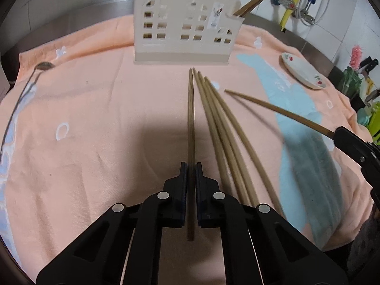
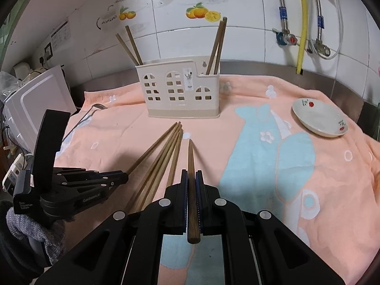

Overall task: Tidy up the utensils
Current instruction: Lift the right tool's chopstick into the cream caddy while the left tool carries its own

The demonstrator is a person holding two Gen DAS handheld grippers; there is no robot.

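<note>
Left gripper (image 1: 191, 166) clamped on one chopstick (image 1: 190, 118), tip pointing ahead at the cream utensil holder (image 1: 185, 30); gripper angled down toward the peach towel (image 1: 95, 118). Loose chopsticks (image 1: 218, 128) lie on the towel just right of its fingers. Right gripper (image 2: 192, 174) clenched on a darker chopstick (image 2: 191, 166), lifted off the cloth, tilted down. Holder stands ahead of both, chopsticks upright inside. Small plate (image 2: 319, 118) ahead-right; spoon (image 1: 44, 66) far left.
</note>
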